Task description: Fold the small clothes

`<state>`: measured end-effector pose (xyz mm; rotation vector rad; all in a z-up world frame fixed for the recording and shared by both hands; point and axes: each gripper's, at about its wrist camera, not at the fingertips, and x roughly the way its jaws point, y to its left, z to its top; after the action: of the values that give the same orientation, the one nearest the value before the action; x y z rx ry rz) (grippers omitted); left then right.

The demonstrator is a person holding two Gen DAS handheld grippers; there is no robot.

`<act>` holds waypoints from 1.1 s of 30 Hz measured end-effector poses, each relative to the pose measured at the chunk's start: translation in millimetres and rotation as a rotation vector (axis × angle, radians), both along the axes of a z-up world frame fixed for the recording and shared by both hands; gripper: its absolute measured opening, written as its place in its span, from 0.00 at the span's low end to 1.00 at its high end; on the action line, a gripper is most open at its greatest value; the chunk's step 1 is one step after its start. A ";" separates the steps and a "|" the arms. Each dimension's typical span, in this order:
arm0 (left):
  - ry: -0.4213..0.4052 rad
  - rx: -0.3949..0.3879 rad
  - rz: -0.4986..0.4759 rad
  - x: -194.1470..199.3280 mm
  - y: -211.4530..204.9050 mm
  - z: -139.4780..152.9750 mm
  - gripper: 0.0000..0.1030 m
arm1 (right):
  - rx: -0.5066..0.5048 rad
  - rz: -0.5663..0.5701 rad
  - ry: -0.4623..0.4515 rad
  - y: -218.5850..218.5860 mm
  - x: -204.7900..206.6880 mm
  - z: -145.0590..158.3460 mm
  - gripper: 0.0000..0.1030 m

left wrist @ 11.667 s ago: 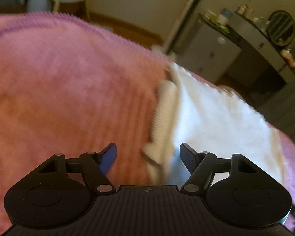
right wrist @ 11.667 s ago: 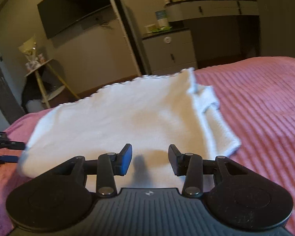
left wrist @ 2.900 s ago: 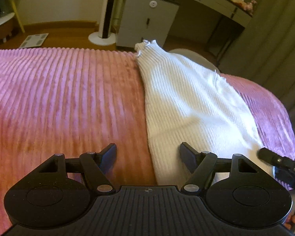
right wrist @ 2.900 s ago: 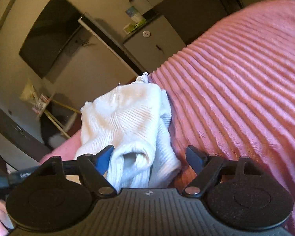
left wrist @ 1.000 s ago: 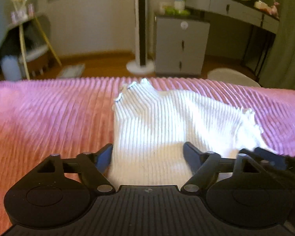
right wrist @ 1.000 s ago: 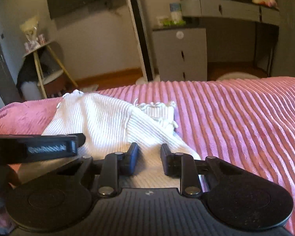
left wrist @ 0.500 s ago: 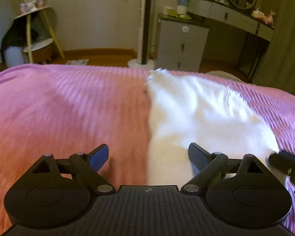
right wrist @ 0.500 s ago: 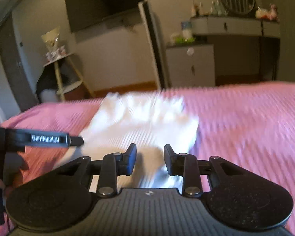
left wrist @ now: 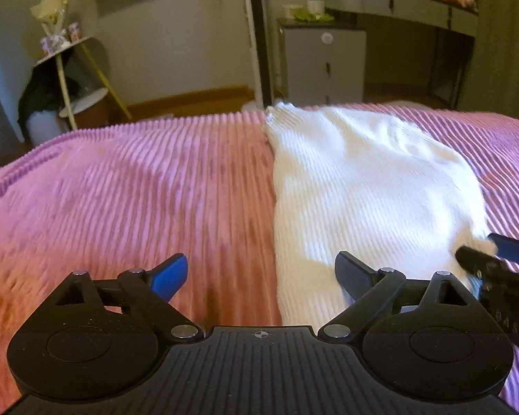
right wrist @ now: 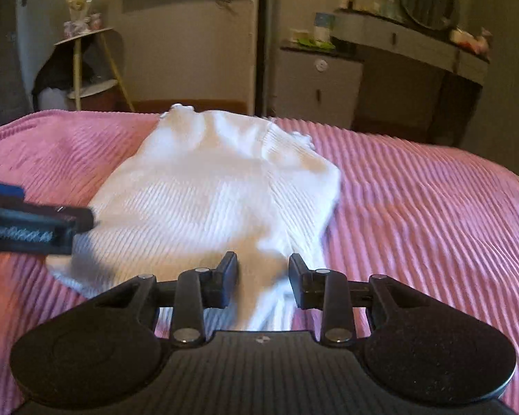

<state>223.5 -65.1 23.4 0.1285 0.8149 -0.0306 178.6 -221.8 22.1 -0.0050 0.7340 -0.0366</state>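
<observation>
One marking found: white lettering on side of left gripper (right wrist: 34,223), seen from my right wrist camera, too blurred for me to read. I make out no readable text, label, number or sign elsewhere in either view.

My left gripper (left wrist: 261,275): ribbed black body, silver pivot screws, one blue pad.
My right gripper (right wrist: 263,276): black pads, round speckled discs.
</observation>
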 end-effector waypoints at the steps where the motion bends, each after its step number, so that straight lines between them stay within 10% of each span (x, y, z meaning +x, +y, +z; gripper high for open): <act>1: 0.019 0.003 -0.008 -6.6 0.5 1.4 0.93 | 0.016 -0.020 0.005 -1.0 -9.2 3.6 0.30; 5: 0.049 0.013 -0.027 -44.6 2.2 8.6 0.93 | 0.064 -0.025 0.022 3.7 -51.1 14.7 0.40; 7: 0.049 0.005 -0.028 -62.9 3.1 13.7 0.93 | 0.086 -0.021 0.036 8.6 -72.5 18.4 0.67; 12: 0.026 -0.009 -0.038 -103.3 6.0 28.9 0.94 | 0.101 -0.003 0.058 24.1 -111.0 24.3 0.95; 29: 0.050 0.008 0.008 -154.4 22.8 66.5 1.00 | 0.038 -0.084 0.081 51.5 -150.3 61.9 0.96; 33: 0.063 0.079 0.015 -145.6 19.5 68.4 1.00 | -0.010 -0.037 0.211 58.4 -131.1 71.0 0.96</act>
<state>77.8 -45.6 91.9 0.1964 0.8803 0.0117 47.5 -163.5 93.0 -0.0052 0.9453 -0.0761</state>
